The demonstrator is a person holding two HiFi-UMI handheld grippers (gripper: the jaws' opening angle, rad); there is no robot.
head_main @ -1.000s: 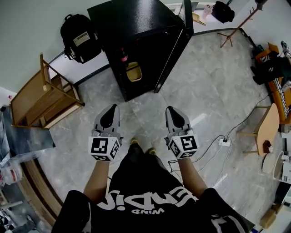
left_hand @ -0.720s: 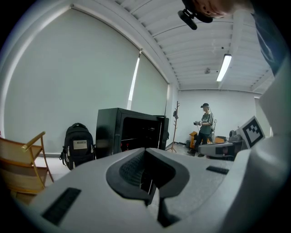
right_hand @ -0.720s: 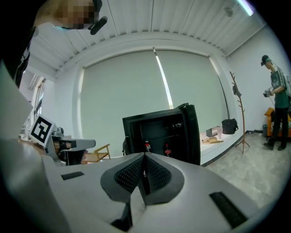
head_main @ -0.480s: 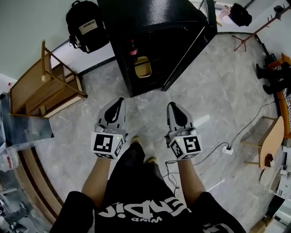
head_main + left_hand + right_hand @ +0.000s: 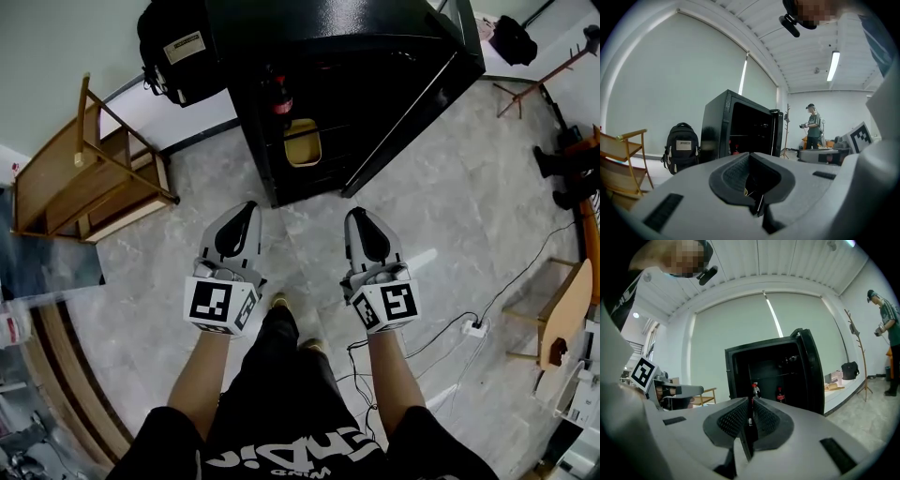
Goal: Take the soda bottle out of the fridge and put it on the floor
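The soda bottle (image 5: 281, 97) stands upright on a shelf inside the open fridge (image 5: 394, 37), on the far side of the 2 grippers and well apart from them. It looks slightly nearer the left gripper (image 5: 246, 210). That gripper and the right gripper (image 5: 357, 216) both have their jaws pressed together, holding nothing.

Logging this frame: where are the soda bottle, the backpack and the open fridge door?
soda bottle (image 5: 280, 101): head view, on its red label, inside the fridge.
backpack (image 5: 683, 157): left gripper view, on its front pocket.
fridge door (image 5: 812, 376): right gripper view, about mid-height on the open door.
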